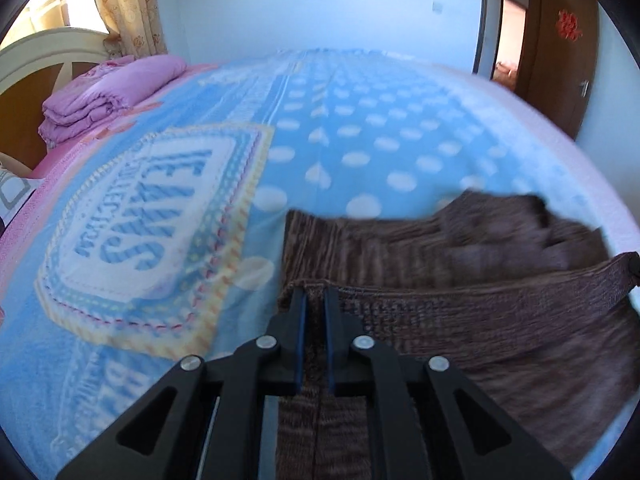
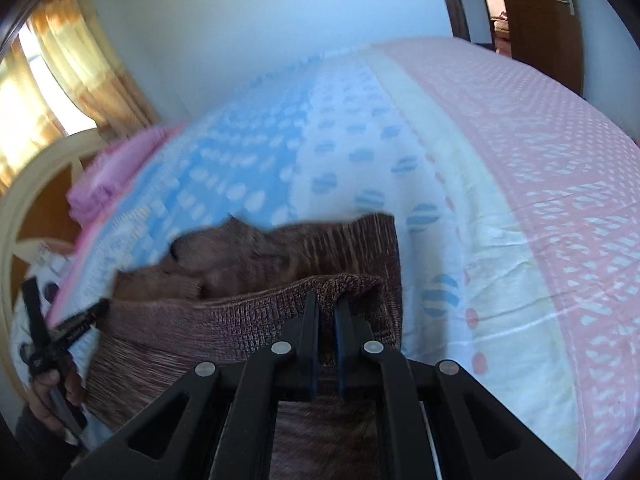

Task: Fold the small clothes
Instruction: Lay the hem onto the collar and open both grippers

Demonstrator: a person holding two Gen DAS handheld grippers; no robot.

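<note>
Mid-fold: my left gripper and right gripper are each clamped on a corner of the brown knit garment, held taut just above the dotted bedspread. Next, imo: lay edge onto far half, corners level, then let go.

Bright daylight through the curtains at upper left, window glare blown out in the right wrist view. Strong fisheye bulge, dark corners. Motion blur on bed cover and brown knit garment; the near black linkages stay sharp.
</note>
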